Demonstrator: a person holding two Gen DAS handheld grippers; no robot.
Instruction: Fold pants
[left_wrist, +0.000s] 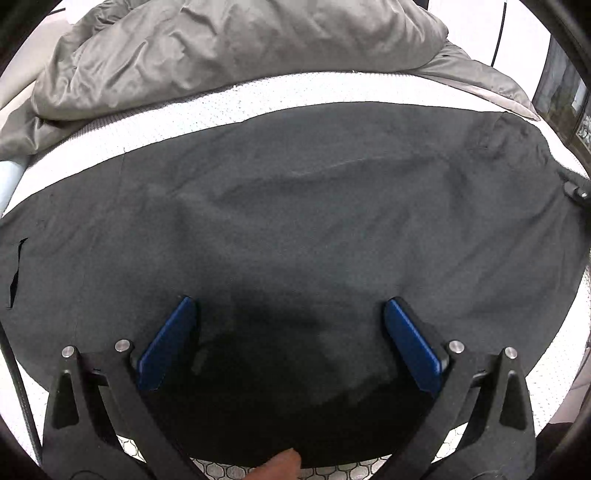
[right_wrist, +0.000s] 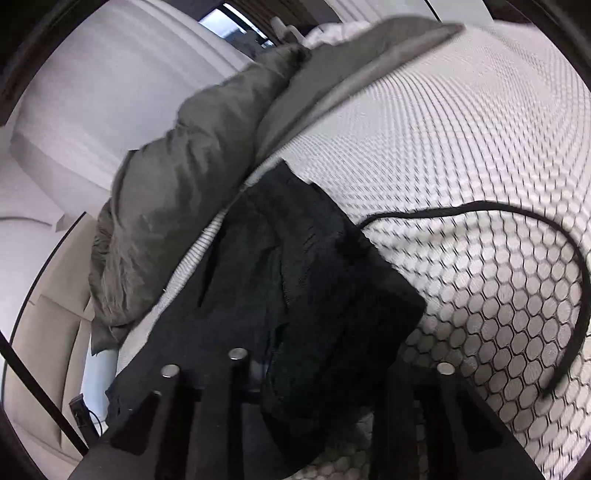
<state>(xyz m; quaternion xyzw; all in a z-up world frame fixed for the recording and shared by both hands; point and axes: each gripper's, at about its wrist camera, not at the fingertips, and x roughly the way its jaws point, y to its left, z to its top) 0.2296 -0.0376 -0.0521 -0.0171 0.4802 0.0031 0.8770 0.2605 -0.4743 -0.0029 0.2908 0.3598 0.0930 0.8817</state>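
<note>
Black pants (left_wrist: 295, 206) lie spread flat across the white hex-patterned mattress (left_wrist: 303, 86). My left gripper (left_wrist: 290, 317) hovers just above their near part, its blue pads (left_wrist: 168, 341) wide apart and empty. In the right wrist view the pants' waist end (right_wrist: 295, 280) is bunched and lifted, and it drapes over my right gripper (right_wrist: 295, 369). The cloth hides the fingertips; the jaws look closed on it. A black drawstring (right_wrist: 480, 210) trails from the waist across the mattress (right_wrist: 480, 147).
A crumpled grey duvet (left_wrist: 229, 48) lies piled along the far side of the mattress and shows in the right wrist view (right_wrist: 177, 192). A beige upholstered bed frame (right_wrist: 44, 295) runs along the left. The mattress edge is near at the bottom.
</note>
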